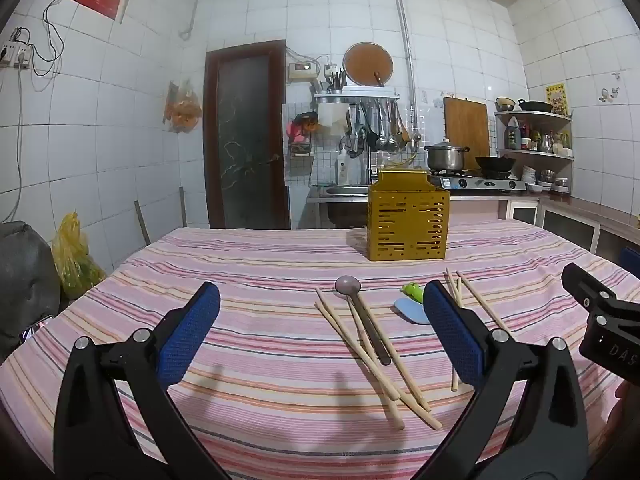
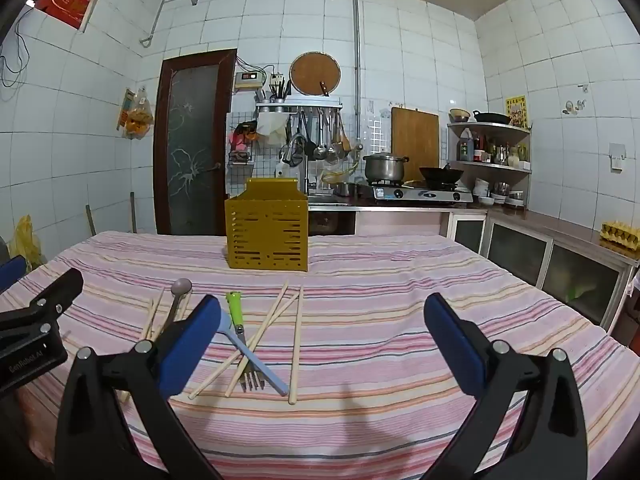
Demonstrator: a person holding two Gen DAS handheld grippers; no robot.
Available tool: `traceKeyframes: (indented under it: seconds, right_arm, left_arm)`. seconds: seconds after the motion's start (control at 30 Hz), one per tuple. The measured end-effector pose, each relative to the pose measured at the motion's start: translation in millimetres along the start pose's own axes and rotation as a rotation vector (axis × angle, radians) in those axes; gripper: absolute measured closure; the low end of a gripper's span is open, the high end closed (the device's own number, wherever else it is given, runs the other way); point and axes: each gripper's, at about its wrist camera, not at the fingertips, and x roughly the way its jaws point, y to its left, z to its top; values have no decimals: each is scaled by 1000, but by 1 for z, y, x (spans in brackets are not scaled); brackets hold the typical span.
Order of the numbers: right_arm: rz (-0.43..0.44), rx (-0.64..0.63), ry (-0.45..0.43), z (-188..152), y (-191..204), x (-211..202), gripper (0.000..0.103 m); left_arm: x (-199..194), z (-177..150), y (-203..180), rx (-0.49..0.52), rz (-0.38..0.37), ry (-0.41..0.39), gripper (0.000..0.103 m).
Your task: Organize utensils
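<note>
A yellow slotted utensil holder [image 1: 407, 222] [image 2: 267, 234] stands upright at the far middle of the striped table. In front of it lie several wooden chopsticks [image 1: 376, 356] [image 2: 296, 340], a metal spoon [image 1: 362, 316] [image 2: 178, 300], a green-handled fork [image 2: 239, 328] [image 1: 412, 292] and a light blue spoon [image 2: 256, 358] [image 1: 412, 311]. My left gripper [image 1: 320, 320] hovers open above the table, the metal spoon and some chopsticks showing between its blue pads. My right gripper [image 2: 320, 328] is open too, with the right-hand chopsticks between its fingers, apart from them.
The pink striped tablecloth [image 1: 248, 276] [image 2: 400, 280] covers the whole table. Behind it a counter carries a pot [image 2: 385, 167] and wok on a gas stove, with a sink, hanging ladles and a dark door [image 1: 246, 136]. Yellow bags [image 1: 74, 256] sit at left.
</note>
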Motion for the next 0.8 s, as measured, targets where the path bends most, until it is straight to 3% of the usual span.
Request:
traceKeyframes:
  seconds: [0.8]
  right_arm:
    - [-1,0,-11,4,-3,-2,4]
  left_arm:
    - [-7,4,0,7,-3,-17,5]
